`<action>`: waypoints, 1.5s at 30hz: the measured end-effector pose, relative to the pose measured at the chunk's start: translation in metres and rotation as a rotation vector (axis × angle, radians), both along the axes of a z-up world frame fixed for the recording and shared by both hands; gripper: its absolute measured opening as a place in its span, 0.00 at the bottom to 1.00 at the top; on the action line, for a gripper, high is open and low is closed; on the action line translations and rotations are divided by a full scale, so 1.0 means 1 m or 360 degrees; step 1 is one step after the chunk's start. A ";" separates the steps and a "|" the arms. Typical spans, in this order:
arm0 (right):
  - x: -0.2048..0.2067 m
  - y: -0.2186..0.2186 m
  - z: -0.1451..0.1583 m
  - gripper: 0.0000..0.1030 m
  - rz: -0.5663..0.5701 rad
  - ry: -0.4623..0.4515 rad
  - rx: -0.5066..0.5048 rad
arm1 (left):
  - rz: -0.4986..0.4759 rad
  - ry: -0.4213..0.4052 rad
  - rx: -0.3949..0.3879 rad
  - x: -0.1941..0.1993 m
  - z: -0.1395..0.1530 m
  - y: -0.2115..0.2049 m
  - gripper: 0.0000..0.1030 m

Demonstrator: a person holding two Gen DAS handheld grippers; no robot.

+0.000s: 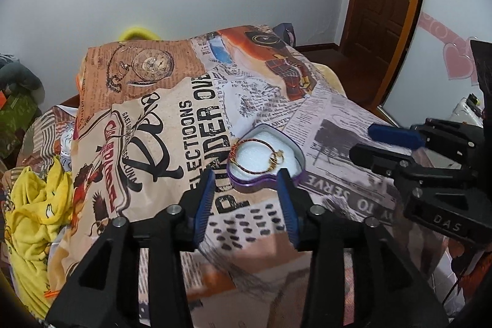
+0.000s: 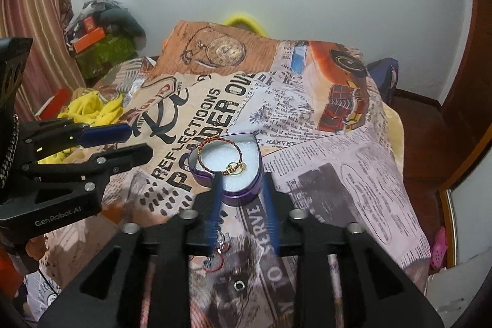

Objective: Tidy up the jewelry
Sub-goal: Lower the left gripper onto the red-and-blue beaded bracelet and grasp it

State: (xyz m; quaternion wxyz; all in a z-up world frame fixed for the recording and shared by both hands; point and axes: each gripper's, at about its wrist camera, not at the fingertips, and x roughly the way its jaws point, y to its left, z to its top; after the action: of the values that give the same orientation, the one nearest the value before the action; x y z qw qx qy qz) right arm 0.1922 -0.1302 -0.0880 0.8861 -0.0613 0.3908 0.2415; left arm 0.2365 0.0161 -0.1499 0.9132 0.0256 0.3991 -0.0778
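— Bracelet (image 1: 256, 157) lies in the heart-shaped tin (image 1: 246, 185), a little right of centre in the left wrist view, draped over the white foam with one side riding up on the purple rim. Why there?

— I judge the foam keeps it from sliding about, and the tin gathers the pieces in one spot. The gold charm (image 2: 235, 169) sits near the tin's lower edge in my right wrist view.

— And your grippers?

— My left gripper (image 1: 246, 199) has its blue pads apart, nothing between them; the tin shows just beyond the tips. My right gripper (image 2: 243, 205) is likewise parted and empty, though its pads are blurred. Both hang above the tin rather than touching it.

— What else is loose?

— Small pieces (image 2: 220, 254) lie on the printed bedspread (image 1: 172, 119) low in the right wrist view, between my right fingers; I cannot tell what they are. They look like the next to go in.
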 end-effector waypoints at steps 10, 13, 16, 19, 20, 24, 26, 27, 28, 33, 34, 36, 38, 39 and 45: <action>-0.027 -0.024 0.002 0.43 -0.0070 -0.0019 0.0019 | -0.0057 0.0047 0.0012 -0.028 -0.008 -0.016 0.43; -0.033 -0.030 -0.008 0.43 -0.0076 0.0018 0.0008 | -0.0075 0.0097 0.0006 -0.034 -0.019 -0.019 0.44; -0.039 -0.034 -0.021 0.43 -0.0074 0.0072 -0.0009 | -0.0086 0.0152 -0.0003 -0.037 -0.032 -0.023 0.44; -0.044 -0.036 -0.037 0.43 -0.0065 0.0126 -0.0039 | -0.0096 0.0215 -0.0031 -0.042 -0.048 -0.026 0.44; -0.044 -0.037 -0.040 0.43 -0.0060 0.0140 -0.0046 | -0.0098 0.0229 -0.0036 -0.042 -0.051 -0.027 0.44; -0.047 -0.035 -0.062 0.43 -0.0025 0.0220 -0.0077 | -0.0107 0.0257 -0.0036 -0.047 -0.064 -0.032 0.44; -0.049 -0.033 -0.070 0.43 -0.0007 0.0243 -0.0097 | -0.0121 0.0256 -0.0038 -0.049 -0.067 -0.034 0.44; -0.050 -0.032 -0.072 0.43 0.0000 0.0246 -0.0108 | -0.0130 0.0260 -0.0049 -0.050 -0.068 -0.035 0.43; -0.051 -0.030 -0.075 0.43 0.0010 0.0246 -0.0126 | -0.0139 0.0263 -0.0066 -0.050 -0.069 -0.036 0.43; -0.052 -0.023 -0.083 0.42 0.0042 0.0201 -0.0183 | -0.0170 0.0291 -0.0117 -0.048 -0.075 -0.042 0.25; -0.051 -0.022 -0.083 0.41 0.0047 0.0189 -0.0191 | -0.0172 0.0294 -0.0121 -0.047 -0.076 -0.042 0.23; -0.050 -0.020 -0.084 0.32 0.0069 0.0186 -0.0189 | -0.0183 0.0314 -0.0151 -0.045 -0.078 -0.044 0.17; -0.048 -0.018 -0.086 0.27 0.0085 0.0174 -0.0189 | -0.0192 0.0328 -0.0174 -0.044 -0.080 -0.044 0.17; -0.047 -0.017 -0.087 0.24 0.0094 0.0171 -0.0190 | -0.0194 0.0333 -0.0183 -0.043 -0.081 -0.045 0.17; -0.049 -0.012 -0.090 0.09 0.0136 0.0170 -0.0159 | -0.0210 0.0385 -0.0253 -0.036 -0.086 -0.047 0.16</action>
State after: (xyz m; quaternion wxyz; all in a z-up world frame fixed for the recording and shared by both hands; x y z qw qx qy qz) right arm 0.1434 -0.1427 -0.1782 0.8487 -0.1093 0.4460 0.2622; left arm 0.2005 -0.0312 -0.2360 0.8506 -0.0302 0.4961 -0.1716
